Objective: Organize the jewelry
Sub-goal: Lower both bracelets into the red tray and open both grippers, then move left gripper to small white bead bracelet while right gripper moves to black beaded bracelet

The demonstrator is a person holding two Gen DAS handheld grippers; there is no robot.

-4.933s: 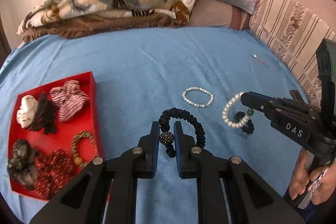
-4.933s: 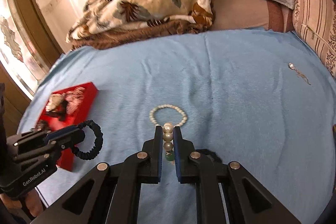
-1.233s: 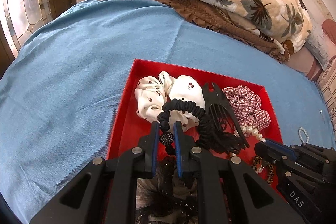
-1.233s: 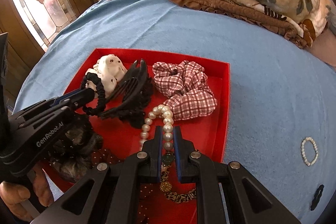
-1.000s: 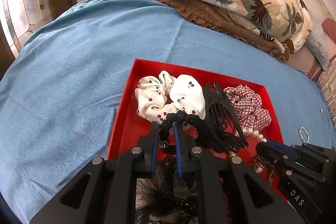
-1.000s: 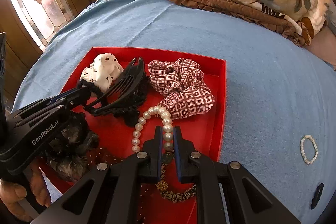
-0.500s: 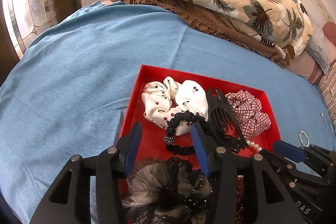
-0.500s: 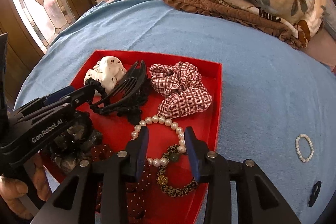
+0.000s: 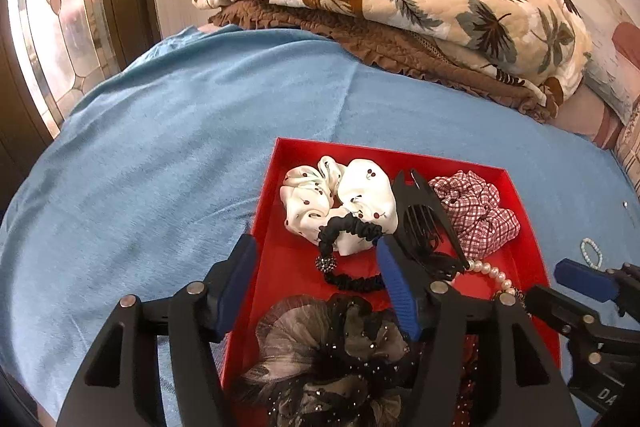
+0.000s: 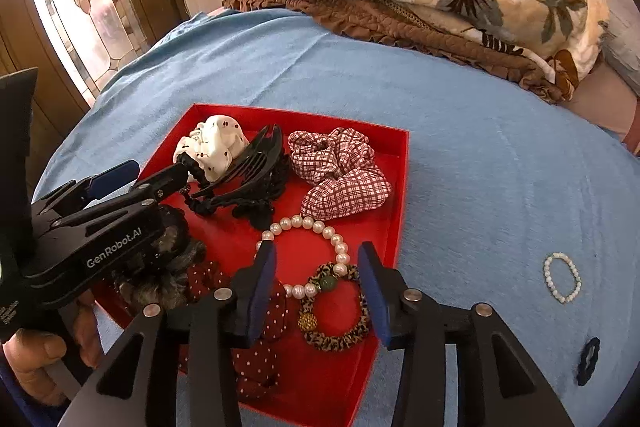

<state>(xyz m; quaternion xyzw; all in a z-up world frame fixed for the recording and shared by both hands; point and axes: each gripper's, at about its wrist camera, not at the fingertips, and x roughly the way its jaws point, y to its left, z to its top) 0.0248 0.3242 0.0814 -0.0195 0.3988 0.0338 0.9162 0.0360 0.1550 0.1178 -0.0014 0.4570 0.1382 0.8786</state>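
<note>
The black hair tie with a sparkly bead (image 9: 348,227) lies loose in the red tray (image 9: 296,155), partly on a white cherry scrunchie. My left gripper (image 9: 316,245) hovers over it, jaws opening, pads clear of it. In the right wrist view the pearl bracelet with a green bead (image 10: 340,251) rests on the floor of the red tray (image 10: 402,195), overlapping a leopard hair tie (image 10: 340,339). My right gripper (image 10: 317,249) stands above it, jaws opening, touching nothing. A small white bead bracelet (image 10: 561,277) lies on the blue cloth.
The tray also holds a black claw clip (image 10: 244,167), a checked scrunchie (image 10: 340,179), a dotted red scrunchie (image 10: 256,355) and a dark sparkly scrunchie (image 9: 332,355). A small black item (image 10: 588,355) lies on the cloth. Folded blankets (image 9: 400,7) are stacked behind; a stained-glass window is at left.
Both grippers were shut on their pieces over the tray; both have opened. The hair tie and the pearl bracelet dropped into the tray, and both grippers drew back slightly.
</note>
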